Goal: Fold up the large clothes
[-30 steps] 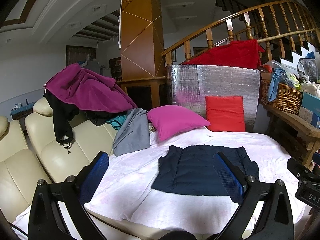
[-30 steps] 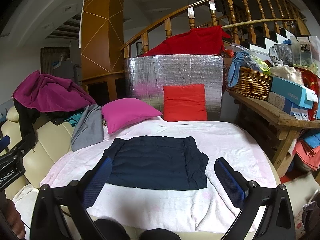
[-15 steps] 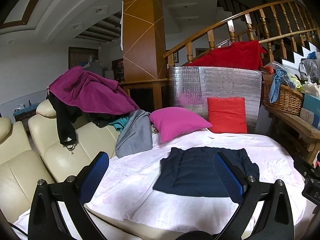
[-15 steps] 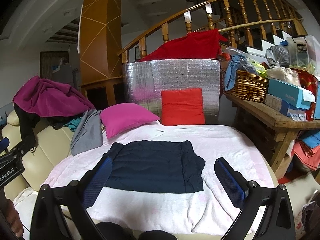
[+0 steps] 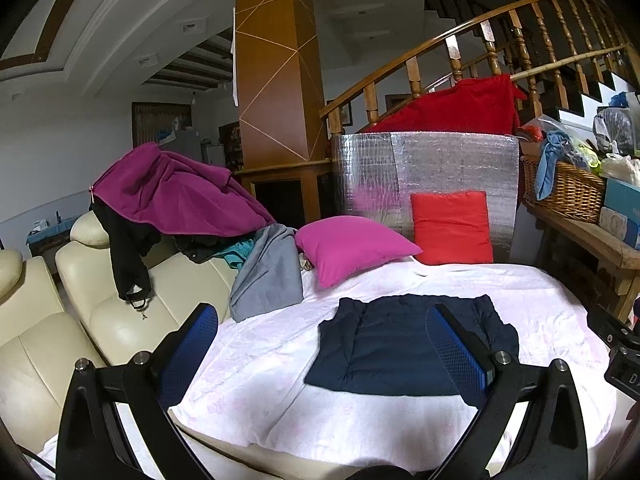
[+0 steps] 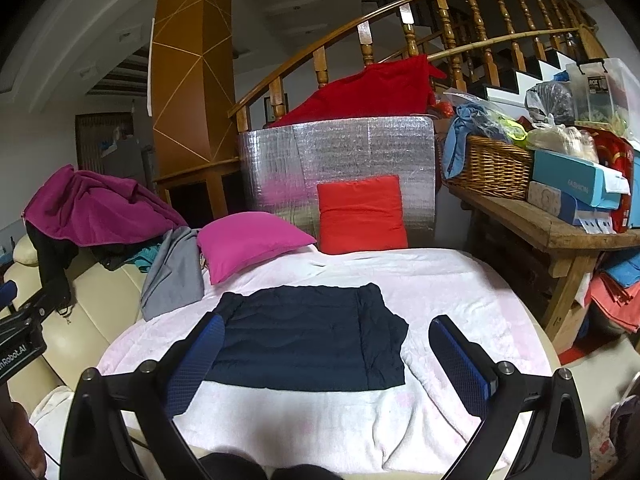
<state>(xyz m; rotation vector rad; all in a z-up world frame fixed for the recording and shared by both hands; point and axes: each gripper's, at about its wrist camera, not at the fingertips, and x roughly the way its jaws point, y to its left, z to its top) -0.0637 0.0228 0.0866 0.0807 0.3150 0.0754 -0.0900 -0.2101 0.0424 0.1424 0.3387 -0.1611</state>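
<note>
Navy garment (image 6: 304,336) folded, perhaps sleeves hidden beneath

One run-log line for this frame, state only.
left gripper: open, empty | right gripper: open, empty | navy quilted garment: folded flat on pale pink blanket, untouched | clothes pile: on sofa back

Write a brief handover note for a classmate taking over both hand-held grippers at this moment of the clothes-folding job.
Left hand-held gripper: open, empty, raised above the near edge of the white cover.
Right hand-held gripper: open, empty, likewise raised.
Navy garment: flat on the cover, already folded into a rough rectangle; nothing grips it.
Left: unfolded clothes piled on the sofa back, the purple jacket on top and a grey garment hanging beside it. Probably fetch one next.
</note>
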